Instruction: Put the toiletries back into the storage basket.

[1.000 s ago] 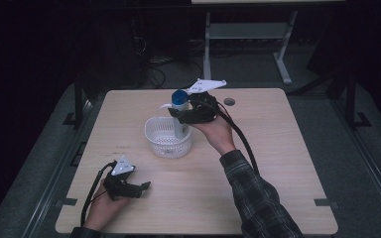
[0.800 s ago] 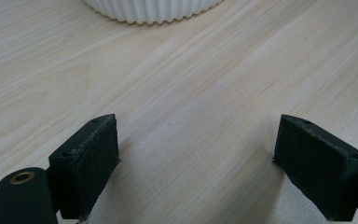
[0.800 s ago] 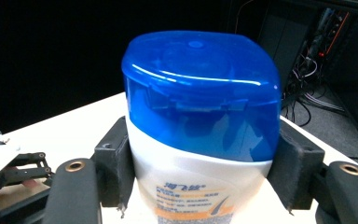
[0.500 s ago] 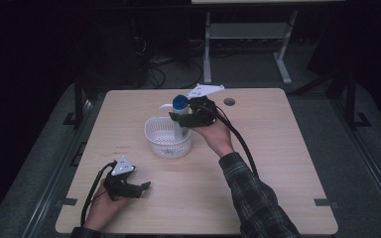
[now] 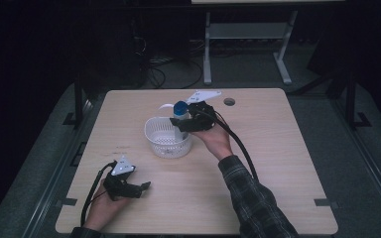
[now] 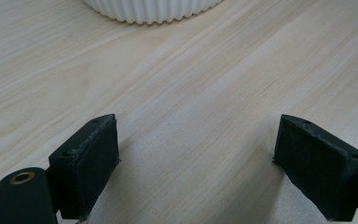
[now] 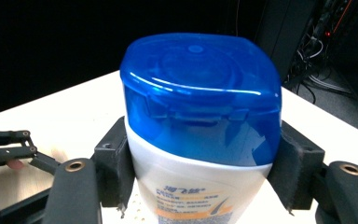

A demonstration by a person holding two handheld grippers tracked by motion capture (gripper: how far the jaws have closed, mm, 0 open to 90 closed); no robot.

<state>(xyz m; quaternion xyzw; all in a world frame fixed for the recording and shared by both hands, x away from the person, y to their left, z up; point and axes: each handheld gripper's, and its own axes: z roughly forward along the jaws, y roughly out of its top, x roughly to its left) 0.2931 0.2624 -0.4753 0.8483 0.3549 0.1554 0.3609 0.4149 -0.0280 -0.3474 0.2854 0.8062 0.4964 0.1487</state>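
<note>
While the right gripper [image 5: 186, 124] is pinching a white plastic bottle with a blue flip cap [image 7: 200, 116] just below that cap, the person's right forearm in a plaid sleeve [image 5: 250, 198] is reaching from the near edge toward the middle of the light wooden table [image 5: 278, 148], wrist bent so the jaws are pointing left. Both black pads are pressing on the bottle's opposite sides. From the high view the bottle [image 5: 180, 115] is standing upright at the far right rim of a round white ribbed plastic basket [image 5: 167, 137]; its base seems to be inside the basket, though the rim is hiding it. At the near left, the left gripper [image 5: 141, 187] is lying low over bare tabletop, its hand curled around the body, jaws spread wide with nothing between them and aiming right toward the basket [image 6: 149, 10].
</note>
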